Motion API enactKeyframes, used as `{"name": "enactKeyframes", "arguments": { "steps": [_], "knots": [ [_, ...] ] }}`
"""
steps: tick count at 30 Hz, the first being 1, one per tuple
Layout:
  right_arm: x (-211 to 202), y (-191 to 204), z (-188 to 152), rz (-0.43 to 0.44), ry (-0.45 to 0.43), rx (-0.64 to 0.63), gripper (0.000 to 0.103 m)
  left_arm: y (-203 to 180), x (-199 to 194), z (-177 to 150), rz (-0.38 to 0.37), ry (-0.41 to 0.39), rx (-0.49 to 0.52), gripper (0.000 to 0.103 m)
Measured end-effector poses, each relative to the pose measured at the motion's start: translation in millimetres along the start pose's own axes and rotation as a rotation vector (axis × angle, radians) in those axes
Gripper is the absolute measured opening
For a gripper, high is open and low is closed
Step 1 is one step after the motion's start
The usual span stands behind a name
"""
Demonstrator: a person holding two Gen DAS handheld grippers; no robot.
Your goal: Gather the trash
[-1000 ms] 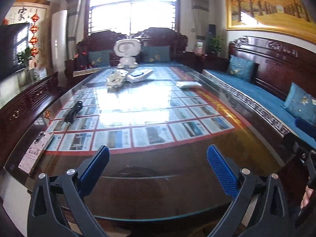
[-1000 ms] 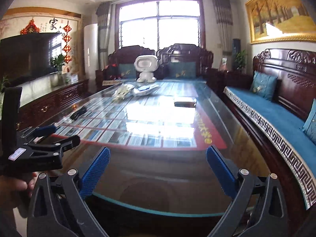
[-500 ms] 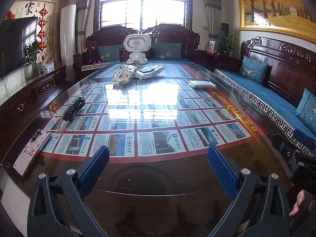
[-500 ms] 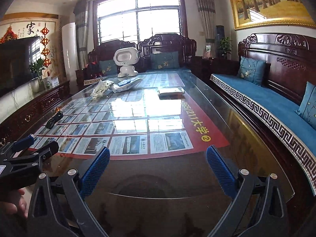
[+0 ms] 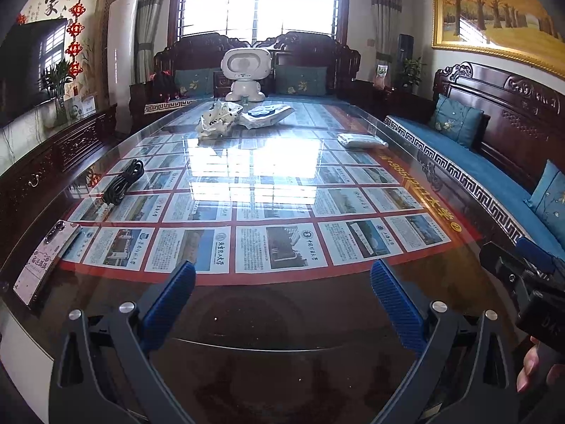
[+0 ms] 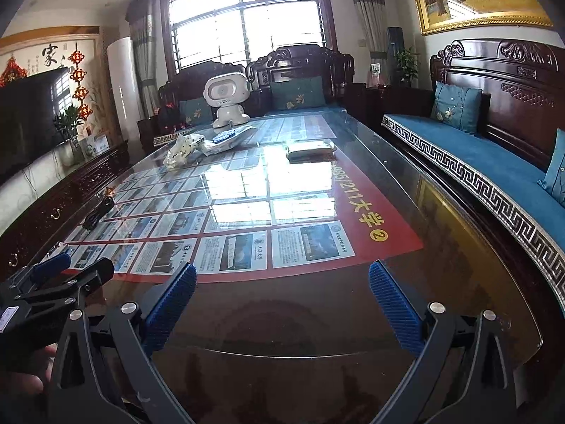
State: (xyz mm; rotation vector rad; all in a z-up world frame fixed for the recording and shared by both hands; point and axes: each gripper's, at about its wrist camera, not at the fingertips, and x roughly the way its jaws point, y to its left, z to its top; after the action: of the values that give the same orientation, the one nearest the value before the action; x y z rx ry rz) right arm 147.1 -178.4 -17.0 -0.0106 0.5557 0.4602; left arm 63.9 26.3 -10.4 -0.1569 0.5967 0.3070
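While both grippers hang over the near end of the glass-topped table (image 5: pixel 459 183), neither holds anything: the left gripper (image 5: pixel 282 284) has its blue pads spread wide with only bare glass between them, and the right gripper (image 6: pixel 282 284) stands just as wide and just as empty

What looks like the trash lies at the far end, well apart from both. A crumpled white wrapper (image 5: pixel 219 120) sits left of centre, just in front of a small white robot toy (image 5: pixel 246 74). Touching or nearly touching it on the right is a flatter white packet with blue printing (image 5: pixel 266 115). Further right, near the sofa-side edge, lies a flat folded pack (image 5: pixel 360 139), perhaps tissues or an empty wrapper; I cannot tell which

By the look of them all three are light, thin and soft. The crumpled wrapper should crush and spring under the pads, so a raised fold near its top is probably the best place to pinch, rather than the whole bundle. The flat packets lie low on smooth glass and will likely slide when pushed; taking them by a lifted edge or corner seems wiser than pressing down from above

On the left side of the table, a coiled black cable (image 5: pixel 123 180) and a phone (image 5: pixel 46 258) near the corner do not look like trash and are best left alone
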Motion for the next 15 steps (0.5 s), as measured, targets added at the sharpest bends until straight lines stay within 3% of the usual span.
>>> {"name": "enactKeyframes", "arguments": {
  "steps": [15],
  "knots": [
    [8.6,0.6,5.5,-0.054,0.001,-0.048,0.095,-10.8,2.5,12.6,0.081,-0.035,0.059,0.099]
  ]
}}
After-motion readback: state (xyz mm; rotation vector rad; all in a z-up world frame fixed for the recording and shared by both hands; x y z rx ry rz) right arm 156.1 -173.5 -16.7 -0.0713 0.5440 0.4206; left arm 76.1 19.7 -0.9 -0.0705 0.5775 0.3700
